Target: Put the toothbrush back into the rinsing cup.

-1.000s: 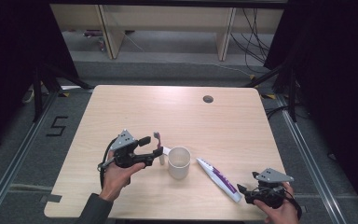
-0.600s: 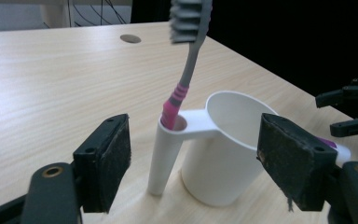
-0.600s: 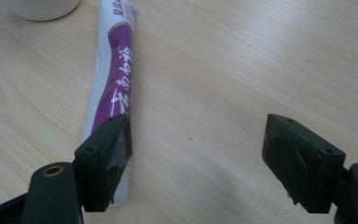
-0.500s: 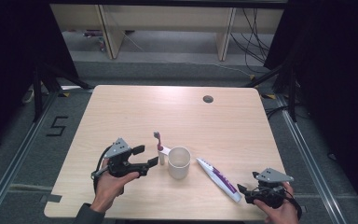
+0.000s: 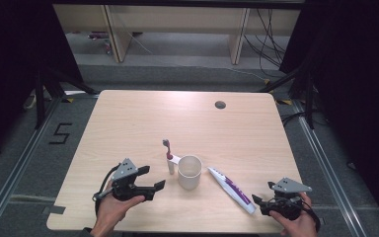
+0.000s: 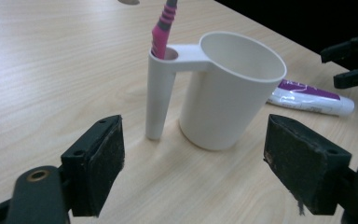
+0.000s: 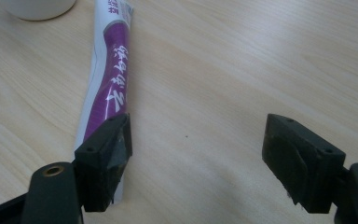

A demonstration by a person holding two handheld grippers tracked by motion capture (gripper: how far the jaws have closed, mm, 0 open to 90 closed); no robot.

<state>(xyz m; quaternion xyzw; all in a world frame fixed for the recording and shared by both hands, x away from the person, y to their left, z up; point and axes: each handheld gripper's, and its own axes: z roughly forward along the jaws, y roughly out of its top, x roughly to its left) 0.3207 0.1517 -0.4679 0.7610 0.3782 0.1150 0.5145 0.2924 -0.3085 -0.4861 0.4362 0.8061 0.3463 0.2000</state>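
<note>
Left gripper (image 6: 193, 163), jaws spread, faces cup (image 6: 230, 91); its view reveals the toothbrush's (image 6: 163, 28) pink handle.

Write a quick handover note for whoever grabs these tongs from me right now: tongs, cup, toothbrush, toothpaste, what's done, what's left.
Left tongs: open, empty, facing the white cup, not touching it.
Right tongs: open, empty, beside the toothpaste tube's near end, one jaw at its edge.
Cup stands upright mid-table; the toothbrush sits upright in the cup's side holder.
Toothpaste lies flat on the table, right of the cup.
Done: toothbrush stowed.
Left: probably pick up the toothpaste; nothing is gripped yet.
</note>
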